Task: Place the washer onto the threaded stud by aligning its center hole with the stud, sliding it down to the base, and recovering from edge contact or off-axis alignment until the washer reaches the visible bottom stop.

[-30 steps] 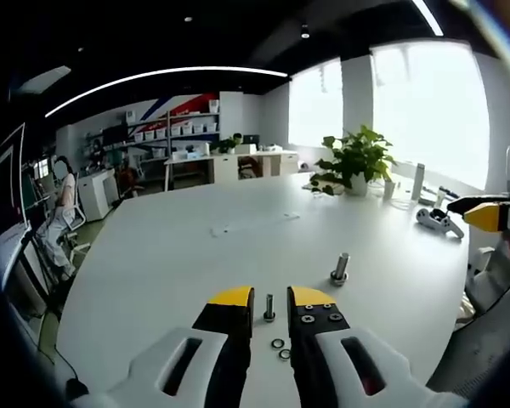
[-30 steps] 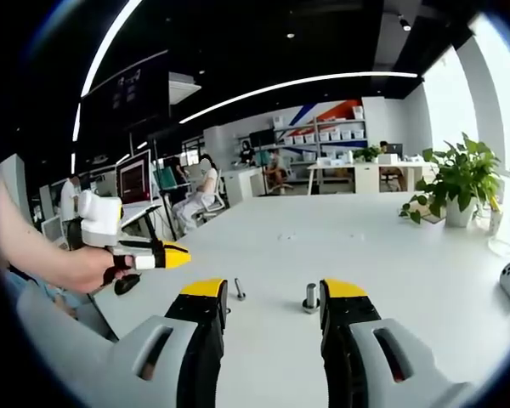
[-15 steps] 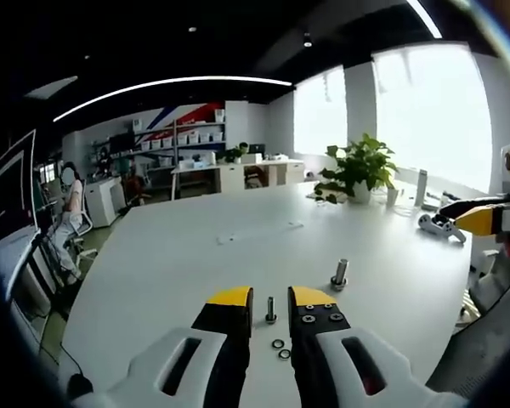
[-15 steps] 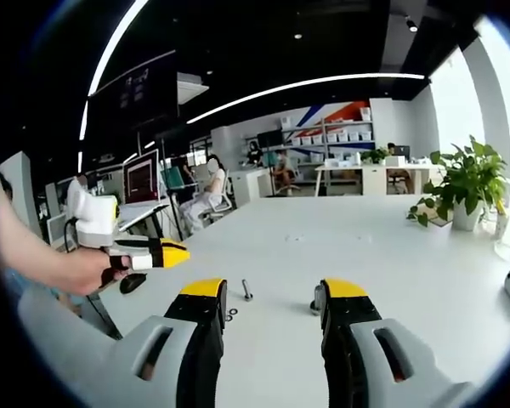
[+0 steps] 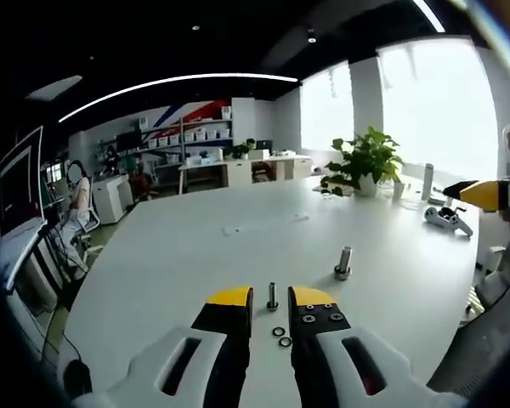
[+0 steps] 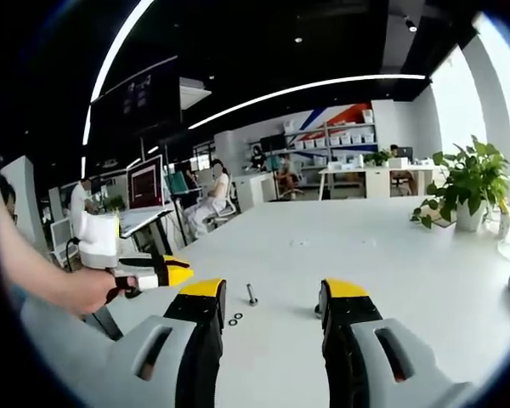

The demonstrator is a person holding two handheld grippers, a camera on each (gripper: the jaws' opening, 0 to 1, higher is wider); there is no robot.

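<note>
Both grippers' jaws parted, holding nothing.

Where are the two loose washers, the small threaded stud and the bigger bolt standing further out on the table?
Washers (image 5: 281,337): left gripper view, between the two rings lying flat.
Small threaded stud (image 5: 272,296): left gripper view, mid-shaft, upright.
Bigger bolt (image 5: 344,261): left gripper view, mid-shaft, above its base.

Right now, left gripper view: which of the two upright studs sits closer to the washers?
The thin stud, standing just beyond the two washers between the left gripper tips. The thicker stud stands farther off, up and to the right in that view.
</note>
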